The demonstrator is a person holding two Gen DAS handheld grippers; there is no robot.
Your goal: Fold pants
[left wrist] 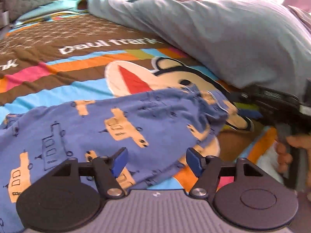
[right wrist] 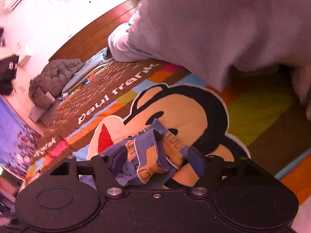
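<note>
Blue pants [left wrist: 81,128] with tan trucks lie spread on the bright bedspread [left wrist: 58,81], over the monkey picture. On the left, the left gripper [left wrist: 156,160] hovers above the cloth, jaws wide apart, holding nothing. To the right, the right gripper [right wrist: 157,160] has a bunched end of the pants [right wrist: 149,151] between its fingers, though they are not closed tight. Behind, a grey pillow [left wrist: 223,38] rests on the bedspread.
</note>
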